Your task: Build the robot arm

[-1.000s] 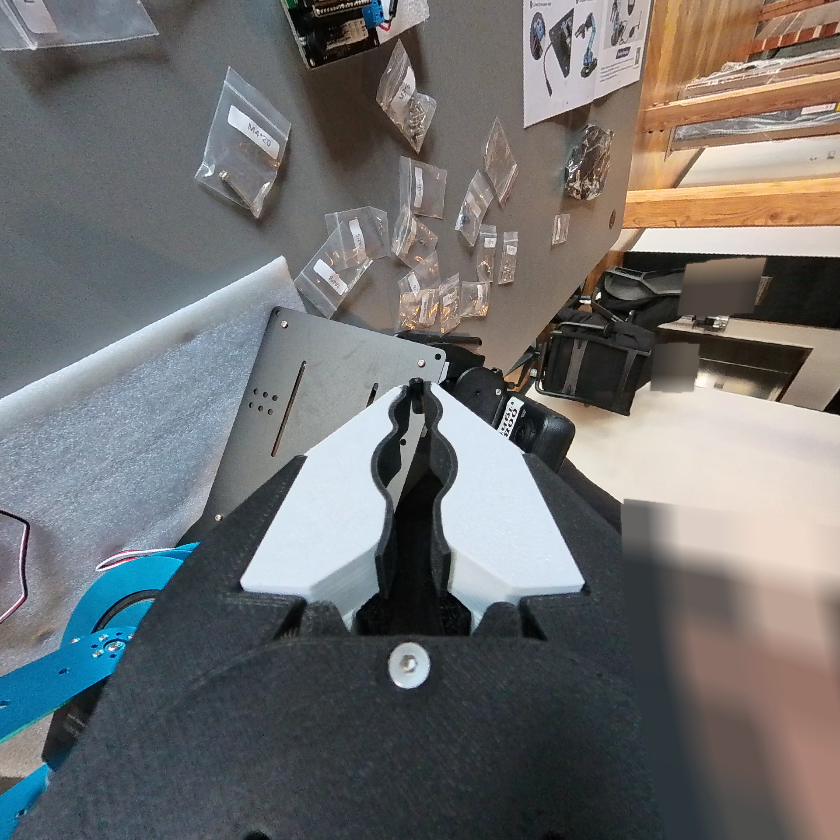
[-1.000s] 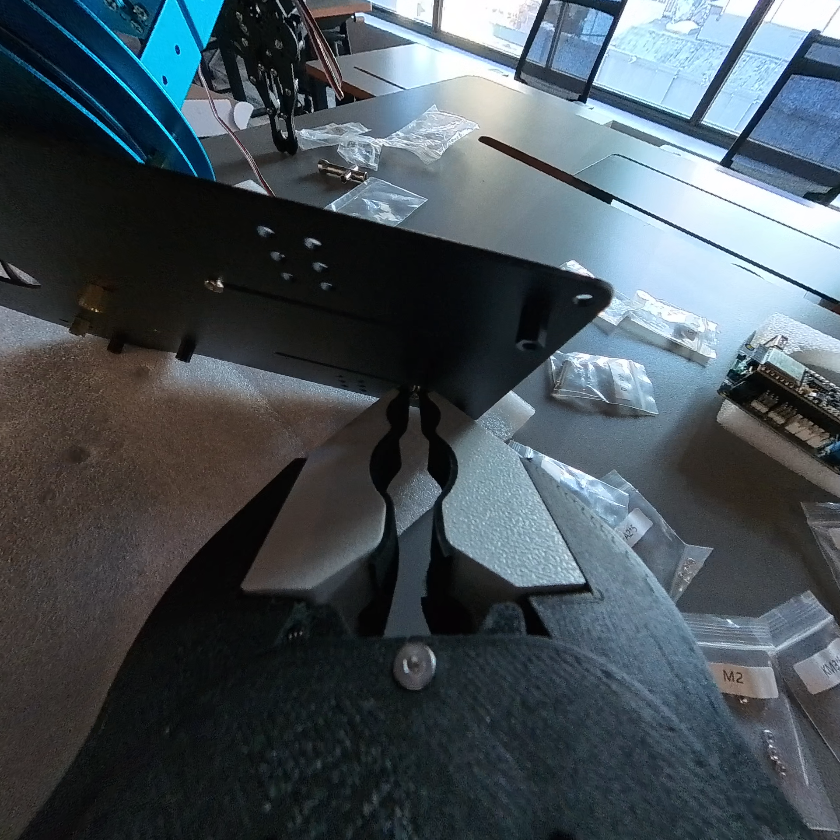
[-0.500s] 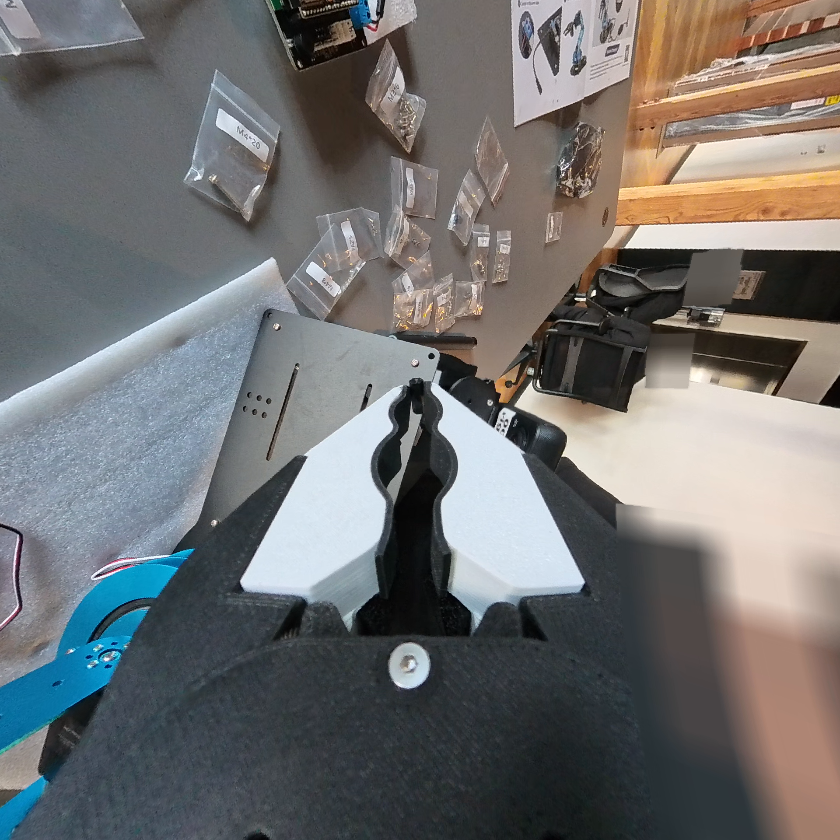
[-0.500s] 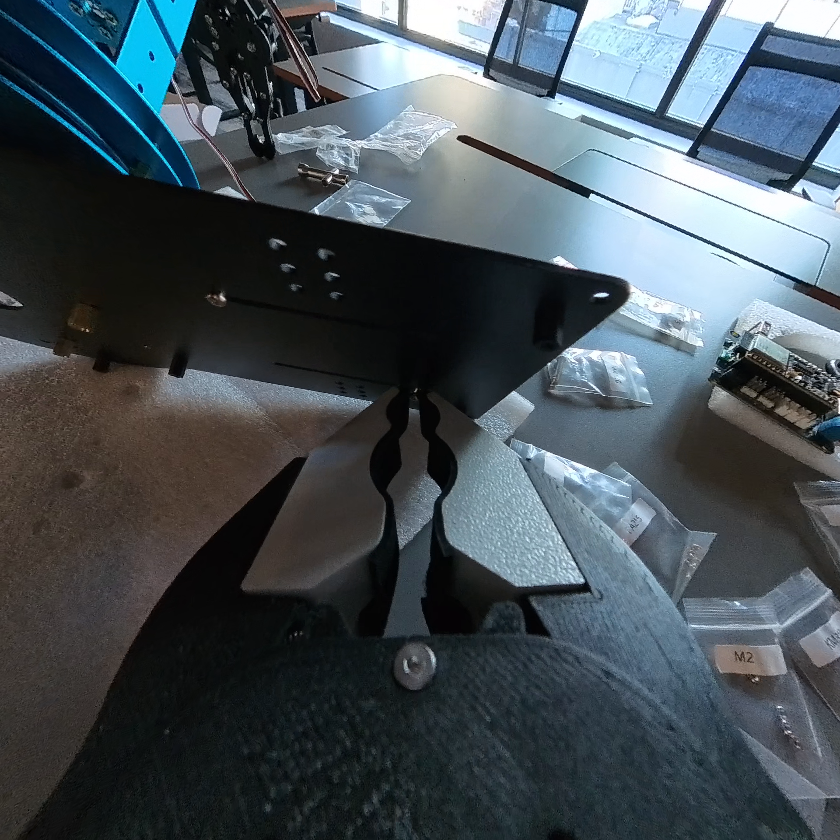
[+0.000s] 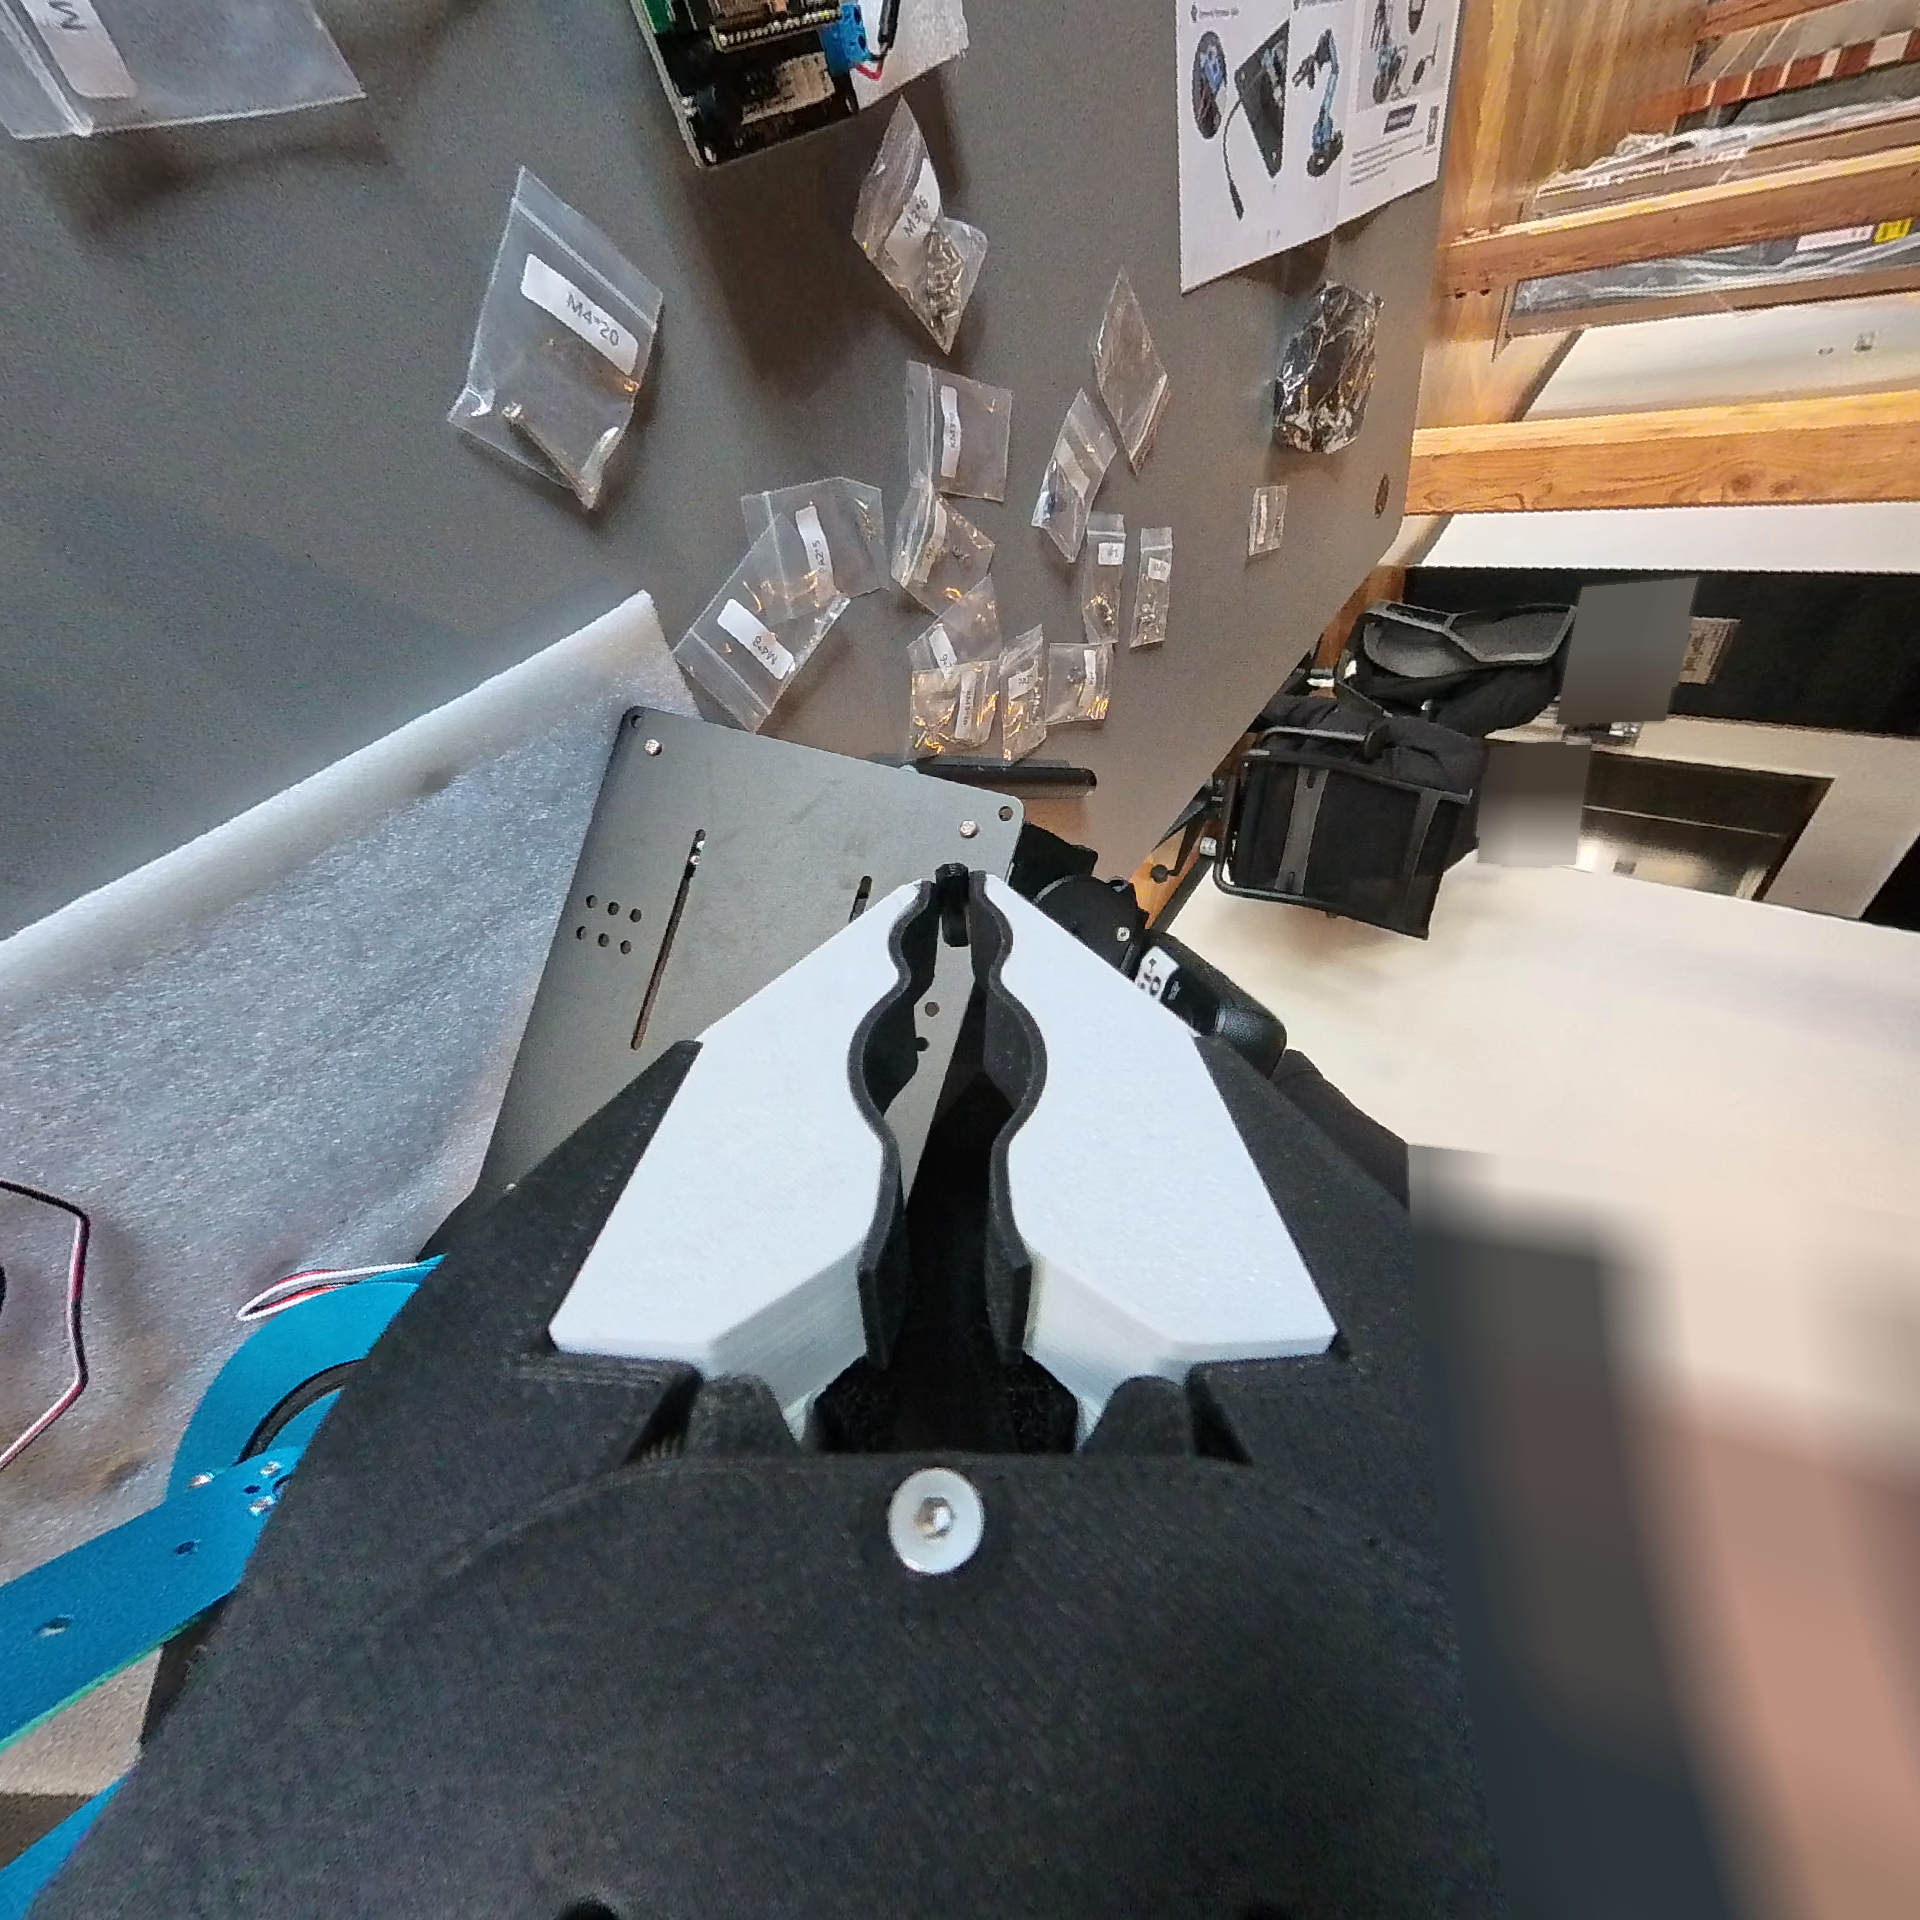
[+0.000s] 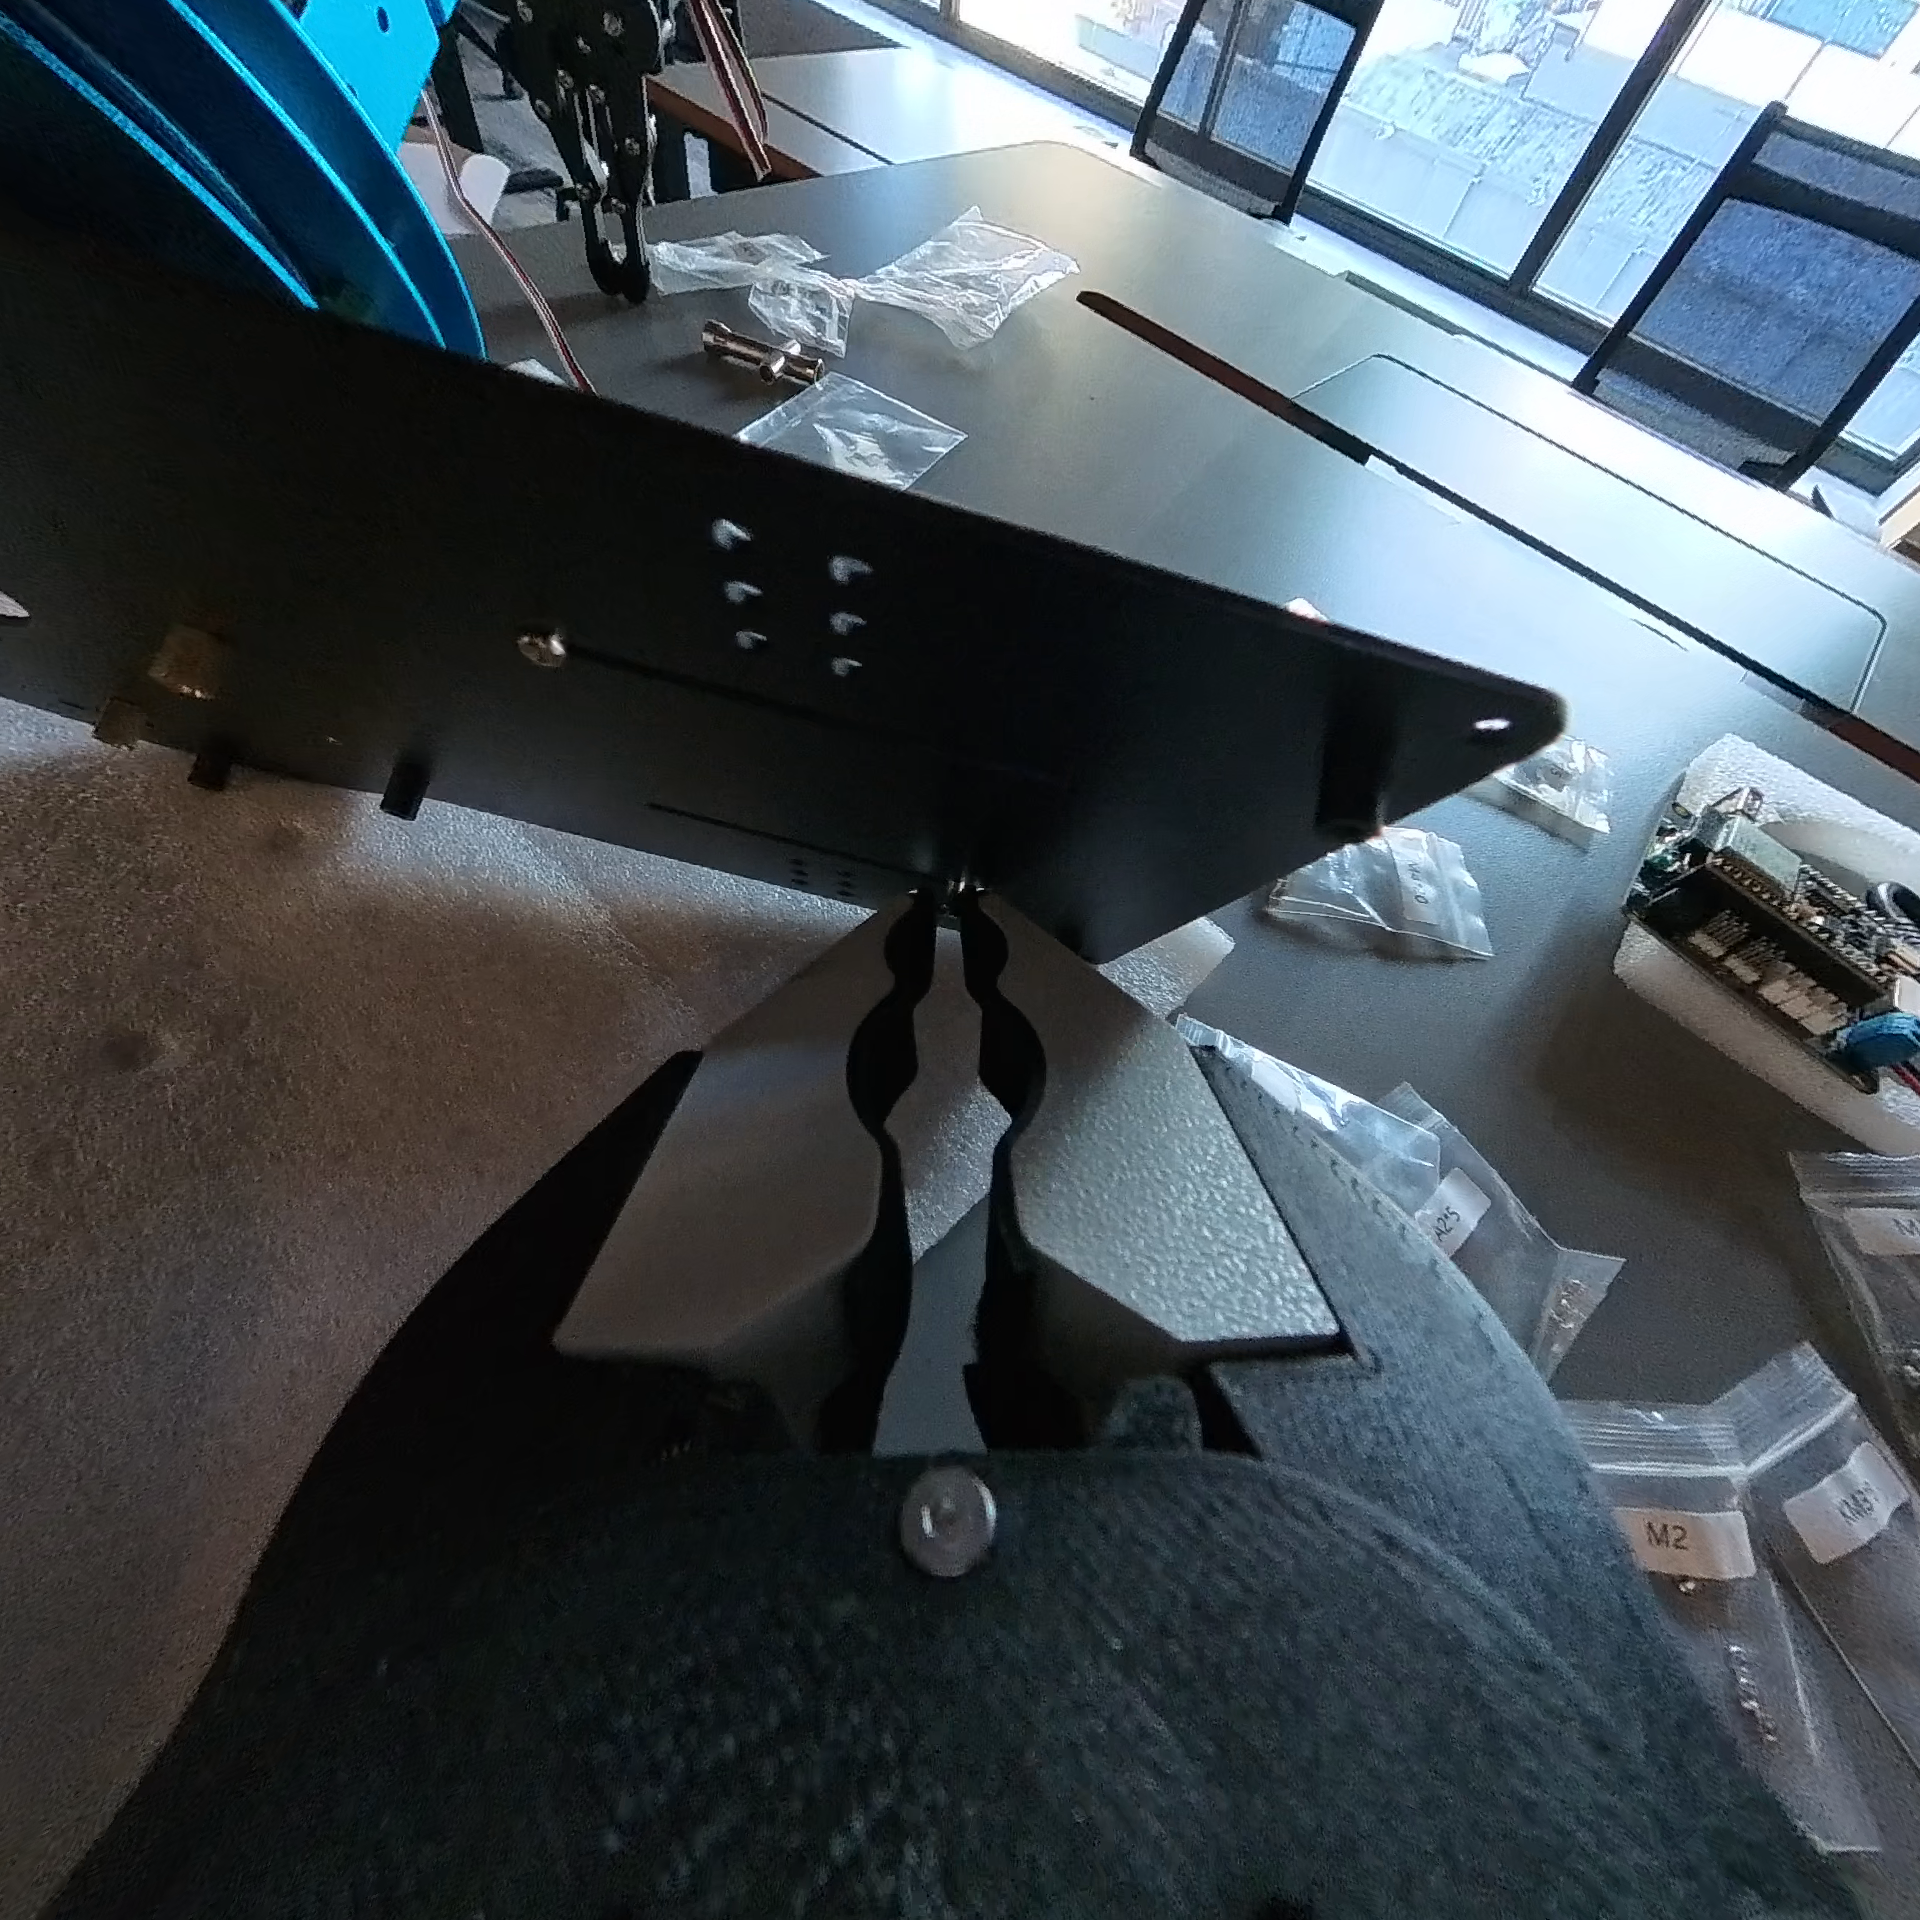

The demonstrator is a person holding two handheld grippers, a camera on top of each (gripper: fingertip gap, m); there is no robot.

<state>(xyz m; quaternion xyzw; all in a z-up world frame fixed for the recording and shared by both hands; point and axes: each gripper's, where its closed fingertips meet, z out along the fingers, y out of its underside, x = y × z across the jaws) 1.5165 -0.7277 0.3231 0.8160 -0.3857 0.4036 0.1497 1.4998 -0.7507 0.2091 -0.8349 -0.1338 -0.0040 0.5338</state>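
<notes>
A black metal plate [image 5: 748, 883] with slots and small holes is held tilted above a white foam sheet [image 5: 260, 1039]. My left gripper [image 5: 951, 896] is shut on a small black standoff [image 5: 950, 914] at the plate's near edge. My right gripper [image 6: 948, 891] is shut on a small silver fastener at the lower edge of the plate [image 6: 935, 675], seen from its dark underside. More black standoffs [image 6: 405, 805] stick out of that face. A blue robot arm base [image 5: 156, 1538] is fixed to the plate's far end and also shows in the right wrist view [image 6: 208, 156].
Several clear bags of screws [image 5: 561, 343] lie on the grey table, some beside my right gripper [image 6: 1683, 1548]. A circuit board on foam [image 6: 1766, 935], a printed leaflet [image 5: 1309, 114], a silver socket tool [image 6: 764, 348] and a black claw [image 6: 603, 135] lie farther off. The table edge [image 5: 1340, 623] is close. One gripper's finger ends stand about 12 centimetres off the other's. Both grippers' tips are roughly 15 centimetres from the blue robot arm base [image 5: 156, 1538].
Both grippers stay shut on their parts. The plate has tilted a little, its free corner moving to the right and down in the right wrist view.
</notes>
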